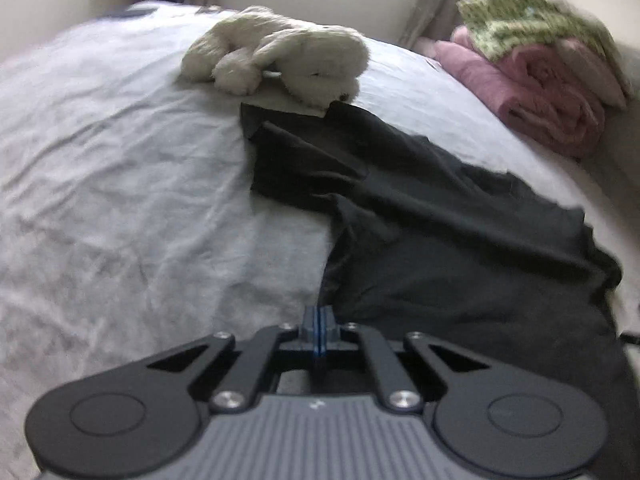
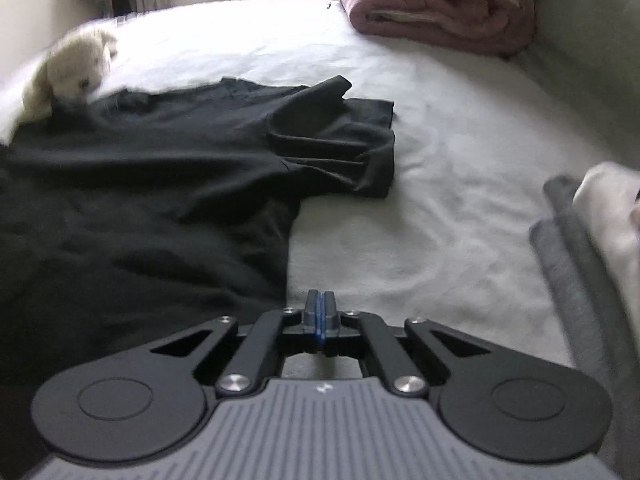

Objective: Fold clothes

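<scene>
Both claws, left and right, pinch black shirt hem.

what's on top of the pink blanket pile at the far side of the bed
A crumpled green patterned cloth lies on top of the folded pink blankets, beside a paler pink layer. Whatever lies under the green cloth is covered. The right wrist view cuts off the top of the pile.
</scene>
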`<move>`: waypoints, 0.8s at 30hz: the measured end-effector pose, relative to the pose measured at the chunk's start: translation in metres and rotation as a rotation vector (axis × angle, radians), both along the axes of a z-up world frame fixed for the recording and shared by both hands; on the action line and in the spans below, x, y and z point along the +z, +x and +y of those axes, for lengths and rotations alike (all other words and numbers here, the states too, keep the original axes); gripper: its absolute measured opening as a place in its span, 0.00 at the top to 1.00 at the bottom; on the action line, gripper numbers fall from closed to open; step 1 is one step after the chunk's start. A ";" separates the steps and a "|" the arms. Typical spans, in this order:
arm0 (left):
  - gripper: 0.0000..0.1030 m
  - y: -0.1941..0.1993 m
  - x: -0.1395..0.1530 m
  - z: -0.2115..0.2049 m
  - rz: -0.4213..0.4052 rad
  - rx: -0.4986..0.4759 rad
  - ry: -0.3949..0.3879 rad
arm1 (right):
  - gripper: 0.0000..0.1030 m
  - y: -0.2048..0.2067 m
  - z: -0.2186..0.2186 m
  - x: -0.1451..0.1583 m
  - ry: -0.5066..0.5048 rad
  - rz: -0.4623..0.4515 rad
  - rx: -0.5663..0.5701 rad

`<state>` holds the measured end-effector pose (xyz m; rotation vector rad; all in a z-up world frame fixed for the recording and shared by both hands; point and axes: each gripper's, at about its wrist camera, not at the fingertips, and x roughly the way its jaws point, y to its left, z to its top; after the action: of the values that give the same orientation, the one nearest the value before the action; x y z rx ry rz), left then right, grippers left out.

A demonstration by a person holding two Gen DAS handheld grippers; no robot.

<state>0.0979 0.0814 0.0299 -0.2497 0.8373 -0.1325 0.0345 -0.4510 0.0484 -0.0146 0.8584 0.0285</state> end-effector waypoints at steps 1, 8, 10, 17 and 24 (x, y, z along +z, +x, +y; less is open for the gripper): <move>0.99 0.000 0.001 0.003 0.003 0.009 -0.029 | 1.00 0.000 -0.002 0.001 0.019 -0.005 -0.003; 0.89 0.001 0.009 0.003 -0.024 0.018 -0.059 | 0.57 0.001 0.005 0.006 0.133 -0.014 -0.007; 0.83 0.002 0.003 0.003 -0.004 0.013 -0.087 | 0.57 0.001 0.013 0.003 0.122 0.001 0.021; 0.97 0.000 -0.008 -0.017 -0.004 -0.027 0.088 | 0.98 0.001 0.040 -0.006 -0.060 0.001 0.063; 0.96 -0.001 -0.006 -0.013 0.000 -0.024 0.079 | 0.98 0.004 0.034 -0.009 -0.069 0.001 0.053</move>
<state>0.0971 0.0684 0.0240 -0.1656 0.8444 -0.1217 0.0381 -0.4168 0.0397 -0.1021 0.8592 0.0485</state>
